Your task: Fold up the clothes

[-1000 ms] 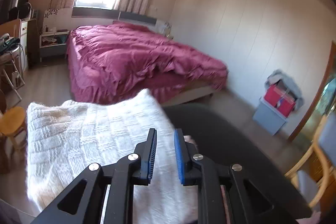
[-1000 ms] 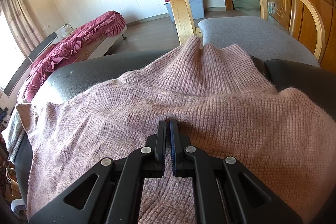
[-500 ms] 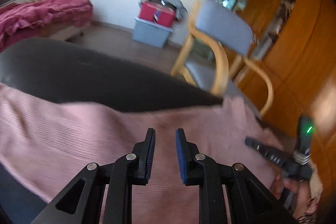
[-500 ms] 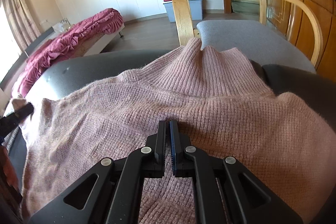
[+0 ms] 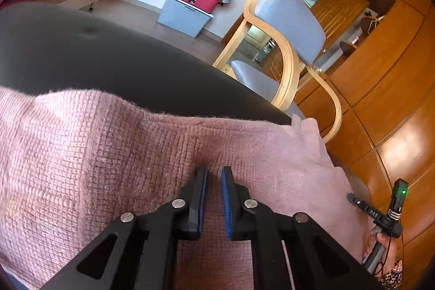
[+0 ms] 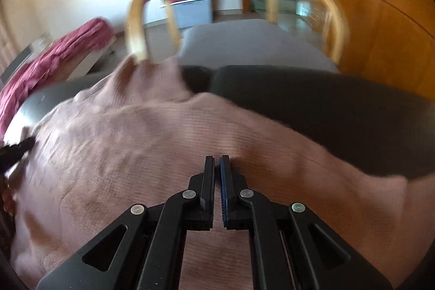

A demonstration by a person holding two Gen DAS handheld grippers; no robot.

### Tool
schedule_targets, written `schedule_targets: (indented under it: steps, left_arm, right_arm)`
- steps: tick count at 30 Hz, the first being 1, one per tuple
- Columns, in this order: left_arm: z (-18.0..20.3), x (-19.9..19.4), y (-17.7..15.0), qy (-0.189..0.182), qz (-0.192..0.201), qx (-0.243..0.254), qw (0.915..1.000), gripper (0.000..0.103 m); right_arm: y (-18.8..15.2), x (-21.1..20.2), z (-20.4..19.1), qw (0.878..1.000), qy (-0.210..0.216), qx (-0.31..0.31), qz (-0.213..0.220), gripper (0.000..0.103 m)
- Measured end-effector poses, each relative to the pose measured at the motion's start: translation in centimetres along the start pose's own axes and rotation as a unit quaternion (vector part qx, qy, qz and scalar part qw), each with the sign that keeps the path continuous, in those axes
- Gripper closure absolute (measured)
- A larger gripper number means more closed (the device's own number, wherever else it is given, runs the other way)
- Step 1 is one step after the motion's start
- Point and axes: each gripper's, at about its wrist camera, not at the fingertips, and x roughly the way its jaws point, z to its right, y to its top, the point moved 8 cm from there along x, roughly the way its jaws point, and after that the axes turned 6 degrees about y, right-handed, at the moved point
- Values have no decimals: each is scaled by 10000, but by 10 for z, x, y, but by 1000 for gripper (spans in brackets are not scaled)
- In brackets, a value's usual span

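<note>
Pink knitted sweater point(image 5: 114, 154), spread across a dark padded surface point(image 5: 108, 59). The fabric shows a coarse waffle-like knit, with a fuzzy far edge running along the dark surface. In the right wrist view the sweater point(image 6: 152, 154) appears motion-blurred; its ribbed high collar point(image 6: 152, 80) points away from the camera, toward the far edge of the surface. The body lies mostly flat, with soft wrinkles and shallow folds.
</note>
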Motion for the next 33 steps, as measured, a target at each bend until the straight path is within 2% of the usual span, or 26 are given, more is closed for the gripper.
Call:
schedule_targets:
  steps: [3,6,7,8,9,12,15,18,21,23,27,33]
  left_arm:
    - [2,1,3,-24,-42,22,10000,94]
    - [7,-2,4,211,-63,152,9996,94]
    - [12,-3,4,450,-49,271,9986,93]
    - [21,-5,6,674,16,423,9968,90]
    - [32,-7,7,818,107,562,9950,84]
    - [81,-4,9,615,429,1126,9908,82]
    - [106,16,5,480,456,1425,9876,82]
    - [98,36,-2,304,81,1186,9924,82]
    - [79,39,-2,-220,-72,581,9980,82]
    - [71,40,-1,-429,-93,323,9985,84]
    - [74,42,-3,-385,-69,374,9985,85]
    - [74,41,-2,-465,-69,293,9985,85]
  right_arm:
    - [-4,-1,20,9998,-75,199,-16,99]
    - [-2,-1,23,9997,-53,232,-81,99]
    - [1,-1,16,9998,-125,73,-101,99]
    - [5,-2,8,9998,-145,-80,-91,99]
    - [11,-5,-5,9998,19,-209,29,99]
    - [26,-4,-56,9962,554,-625,247,99]
    - [31,19,-100,9913,945,-905,127,99]
    - [31,44,-129,9884,1126,-1021,-49,99]
    - [30,58,-128,9890,1106,-956,-221,99]
    - [35,60,-112,9929,921,-739,-160,103]
    - [36,56,-89,9955,861,-378,-68,103]
    - [49,73,-129,9918,1079,-664,-160,101]
